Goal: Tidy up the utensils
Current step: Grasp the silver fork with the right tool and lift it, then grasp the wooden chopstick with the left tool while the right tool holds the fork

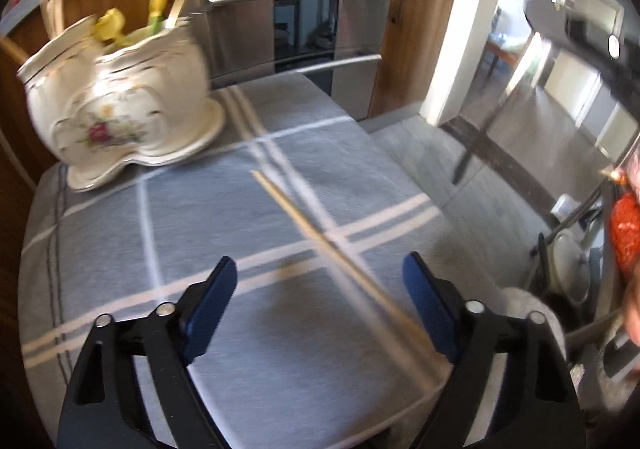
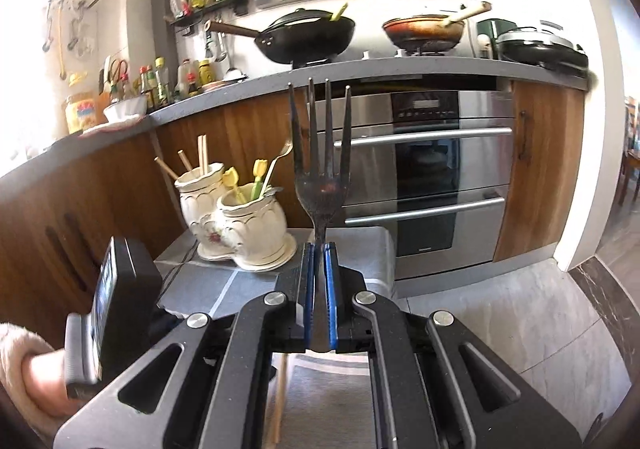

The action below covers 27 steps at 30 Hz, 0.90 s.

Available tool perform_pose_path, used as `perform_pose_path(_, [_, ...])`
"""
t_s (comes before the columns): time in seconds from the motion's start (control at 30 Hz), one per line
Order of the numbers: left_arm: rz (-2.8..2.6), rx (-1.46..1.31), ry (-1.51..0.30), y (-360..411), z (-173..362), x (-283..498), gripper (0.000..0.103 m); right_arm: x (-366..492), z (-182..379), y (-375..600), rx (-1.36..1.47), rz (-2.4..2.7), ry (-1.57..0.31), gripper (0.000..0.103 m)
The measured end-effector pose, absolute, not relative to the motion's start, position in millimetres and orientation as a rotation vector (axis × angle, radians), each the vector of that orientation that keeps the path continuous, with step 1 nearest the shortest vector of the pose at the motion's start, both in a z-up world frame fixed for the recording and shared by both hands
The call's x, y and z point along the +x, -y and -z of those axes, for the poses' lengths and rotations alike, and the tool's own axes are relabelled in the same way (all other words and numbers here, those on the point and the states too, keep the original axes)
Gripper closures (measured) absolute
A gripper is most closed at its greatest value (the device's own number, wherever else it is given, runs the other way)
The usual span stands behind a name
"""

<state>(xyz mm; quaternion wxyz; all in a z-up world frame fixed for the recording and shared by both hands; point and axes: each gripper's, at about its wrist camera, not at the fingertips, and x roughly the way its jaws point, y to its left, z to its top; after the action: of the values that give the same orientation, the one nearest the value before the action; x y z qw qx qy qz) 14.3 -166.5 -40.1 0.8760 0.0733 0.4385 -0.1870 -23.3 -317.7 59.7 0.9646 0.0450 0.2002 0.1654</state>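
**Two utensils in hand's reach — a chopstick to be taken, a fork already held**

Far left, the cream ceramic holder (image 1: 120, 97) stands on its saucer at the back corner of the grey checked cloth (image 1: 120, 249) that covers the surface; its two scalloped pots already carry yellow-topped picks, a gold fork and several chopsticks. It is glazed and breakable, so utensils should be lowered in, not dropped.

Centre, a pale wooden chopstick (image 1: 320, 233) lies diagonally on the cloth, its near end running between the fingers of the left gripper (image 1: 320, 289). The jaws stand wide and neither blue pad touches the stick. By its look it is light, rigid and thin, liable to roll or pivot in a pinch. A hold near the middle of its length would likely keep it from swinging; motion blur hides its exact end.

Right, the right gripper (image 2: 320, 269) is closed on the neck of a dark metal fork (image 2: 320, 153), tines upward, above the surface's near edge. The fork is stiff, smooth and probably slippery — a firm grip low on the neck suits it.
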Motion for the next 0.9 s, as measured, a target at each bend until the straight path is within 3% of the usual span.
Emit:
perform_pose_path(0.23, [0.312,0.209,-0.969,185,58,20,0.058,-28,-57,333,0.127,-0.342,-0.395,0.098])
perform_pose_path(0.33, [0.345,0.204,-0.974,178,53,22,0.087,-29,-56,335,0.138,-0.346,-0.389,0.098])
perform_pose_path(0.63, [0.412,0.234,-1.033,145,40,23,0.099,-30,-51,336,0.155,-0.357,-0.395,0.098])
perform_pose_path(0.87, [0.372,0.220,-1.050,131,39,24,0.099,-29,-52,336,0.157,-0.359,-0.394,0.098])
perform_pose_path(0.9, [0.373,0.188,-1.051,130,38,25,0.093,-29,-52,336,0.157,-0.361,-0.395,0.098])
